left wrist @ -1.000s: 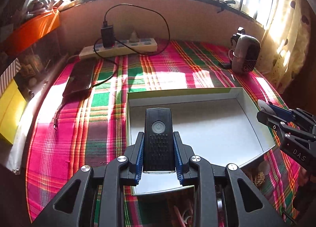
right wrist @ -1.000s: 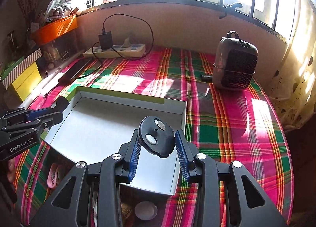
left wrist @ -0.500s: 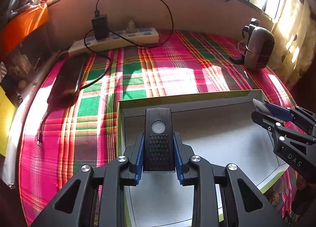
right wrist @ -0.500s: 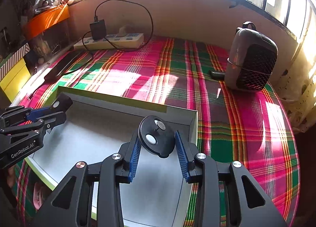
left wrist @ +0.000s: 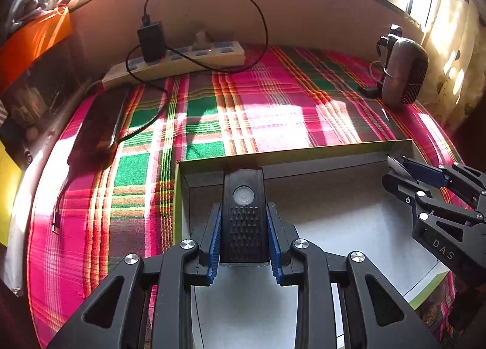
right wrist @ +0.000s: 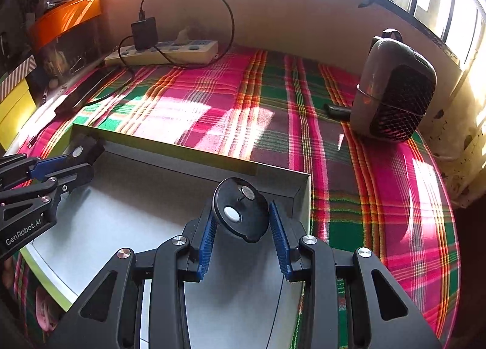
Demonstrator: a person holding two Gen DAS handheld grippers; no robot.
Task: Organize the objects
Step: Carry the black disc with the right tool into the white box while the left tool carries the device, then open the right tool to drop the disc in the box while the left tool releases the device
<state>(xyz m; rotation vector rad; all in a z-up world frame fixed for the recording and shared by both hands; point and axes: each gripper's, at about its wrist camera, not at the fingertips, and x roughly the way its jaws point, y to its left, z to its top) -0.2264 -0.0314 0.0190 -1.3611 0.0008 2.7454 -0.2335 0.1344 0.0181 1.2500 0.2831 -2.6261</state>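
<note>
We see a power strip and a small heater on the plaid cloth beyond the white box — over it our left gripper pinches a black remote, our right gripper a round black disc.

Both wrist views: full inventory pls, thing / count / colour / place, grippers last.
plaid cloth: 1, pink-green, covers the surface
shallow box: 1, white inside with green rim, near edge of cloth, under both grippers
power strip: 1, cream, along back wall
charger: 1, black, plugged into strip, cable looping
flat dark device: 1, black, left side of cloth
mesh-front appliance: 1, grey-black, back right
orange tray: 1, on left shelf
rectangular gadget: 1, black, round button, in left gripper
round gadget: 1, black, in right gripper
left gripper: shut on rectangular gadget
right gripper: shut on round gadget
</note>
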